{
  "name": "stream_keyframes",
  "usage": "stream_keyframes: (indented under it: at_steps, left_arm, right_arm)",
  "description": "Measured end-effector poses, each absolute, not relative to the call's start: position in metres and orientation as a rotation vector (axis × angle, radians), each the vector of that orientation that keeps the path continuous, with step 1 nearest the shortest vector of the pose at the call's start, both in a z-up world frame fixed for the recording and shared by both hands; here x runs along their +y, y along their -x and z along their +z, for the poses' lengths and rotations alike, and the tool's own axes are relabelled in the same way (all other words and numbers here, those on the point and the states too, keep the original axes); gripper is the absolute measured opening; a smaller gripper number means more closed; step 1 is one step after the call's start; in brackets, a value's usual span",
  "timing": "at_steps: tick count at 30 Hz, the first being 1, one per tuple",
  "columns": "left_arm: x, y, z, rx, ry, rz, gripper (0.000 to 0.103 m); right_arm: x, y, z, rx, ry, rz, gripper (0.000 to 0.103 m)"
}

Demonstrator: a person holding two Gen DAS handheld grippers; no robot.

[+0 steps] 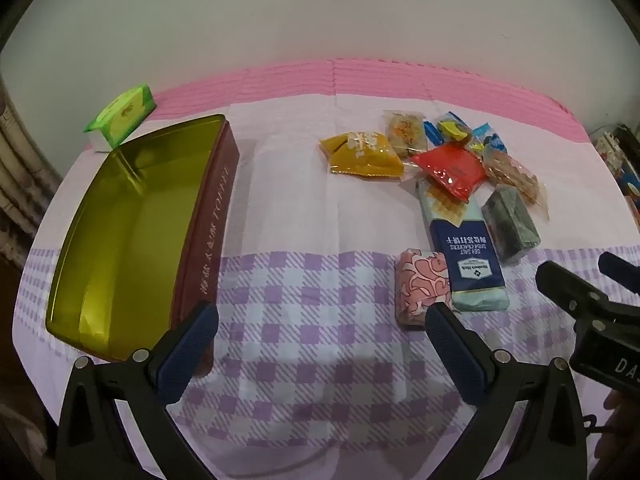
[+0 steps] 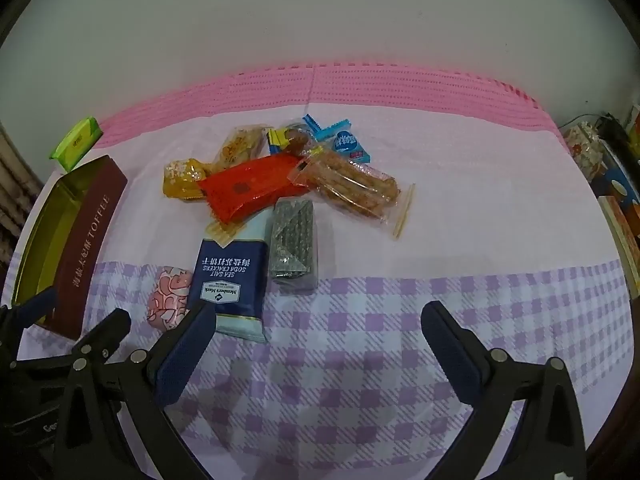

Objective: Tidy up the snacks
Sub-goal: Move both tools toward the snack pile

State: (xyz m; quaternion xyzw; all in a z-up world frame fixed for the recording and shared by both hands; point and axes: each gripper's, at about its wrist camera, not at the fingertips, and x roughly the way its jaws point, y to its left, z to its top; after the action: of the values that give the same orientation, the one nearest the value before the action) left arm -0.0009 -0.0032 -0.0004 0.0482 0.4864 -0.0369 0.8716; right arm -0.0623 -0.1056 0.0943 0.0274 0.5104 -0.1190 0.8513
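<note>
Both grippers are hovering over the table with nothing in them. The left gripper (image 1: 322, 314) has its fingers spread wide above the purple checked part of the tablecloth (image 1: 312, 360), and the right gripper (image 2: 318, 314) is spread just as wide over the same checked strip, a bit further right.

The toffee tin (image 1: 120, 232) sits open on the left side of the table, gold inside, dark red wall with white lettering, and it looks empty from here. A green tissue pack (image 1: 122, 114) lies behind it near the wall.

The snacks are all piled in the middle: a yellow packet (image 1: 364, 156), a red packet (image 2: 250, 190) lying partly on top of the blue soda cracker pack (image 2: 230, 276), a dark grey-green wrapped bar (image 2: 293, 236) right beside the crackers, and a clear bag of brown sticks (image 2: 352, 184) leaning across the back of the pile. A small pink patterned snack (image 2: 170, 298) sits just left of the cracker pack, closest to the tin. A few small blue wrapped candies (image 2: 346, 142) are at the back
</note>
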Motion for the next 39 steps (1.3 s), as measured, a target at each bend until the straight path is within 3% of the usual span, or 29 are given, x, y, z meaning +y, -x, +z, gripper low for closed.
stream_keyframes:
  at_steps: [25,39]
  left_arm:
    - [0.002,0.01,0.015,0.87,-0.116,-0.096,0.1]
    - [-0.004,0.006,0.01,0.932,-0.119,-0.099,0.1]
  right_arm:
    - [-0.116,0.065,0.094,1.098,-0.076,-0.247,0.102]
    - [-0.122,0.069,0.102,1.052,-0.088,-0.302,0.102]
